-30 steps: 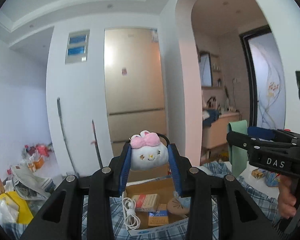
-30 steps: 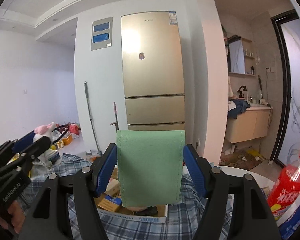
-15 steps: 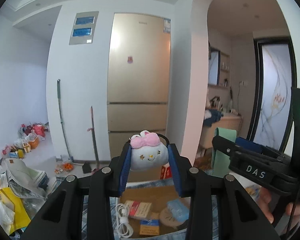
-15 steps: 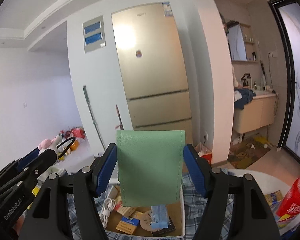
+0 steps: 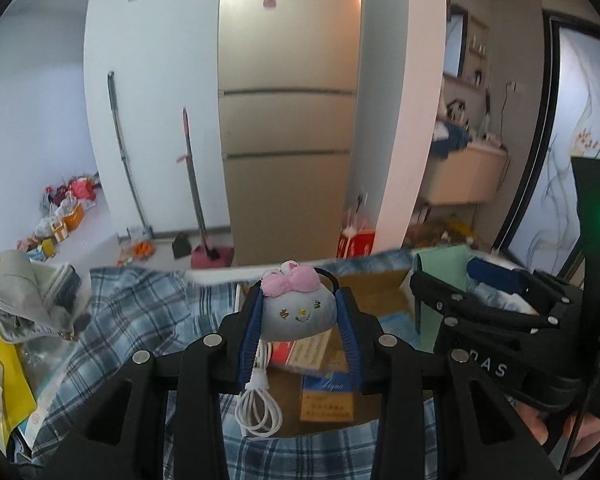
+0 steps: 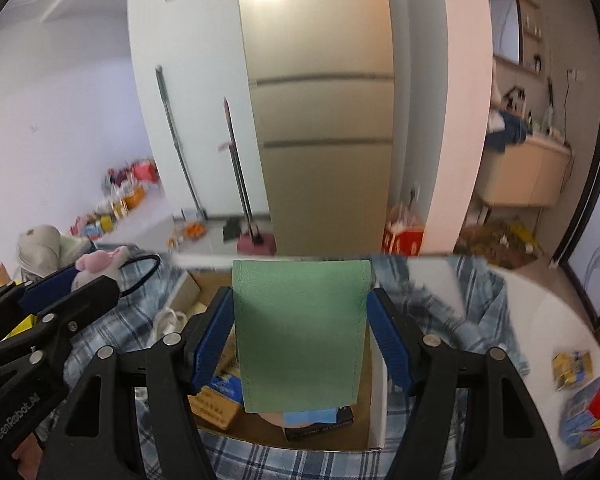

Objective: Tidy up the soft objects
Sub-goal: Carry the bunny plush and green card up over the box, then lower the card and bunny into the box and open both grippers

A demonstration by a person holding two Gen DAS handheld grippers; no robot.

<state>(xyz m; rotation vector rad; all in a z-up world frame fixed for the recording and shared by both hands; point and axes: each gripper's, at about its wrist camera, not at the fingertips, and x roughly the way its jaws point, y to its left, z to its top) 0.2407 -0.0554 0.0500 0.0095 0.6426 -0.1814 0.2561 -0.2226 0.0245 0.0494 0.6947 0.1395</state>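
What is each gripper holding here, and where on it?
Left gripper clamps the plush toy by its sides; right gripper clamps the green pouch by its side edges.

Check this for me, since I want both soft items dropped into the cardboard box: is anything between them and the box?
Nothing visible bars the way. The plush toy in the left gripper and the green pouch in the right gripper hang over the open cardboard box. It already holds a white cable and small packets, leaving little bare floor.
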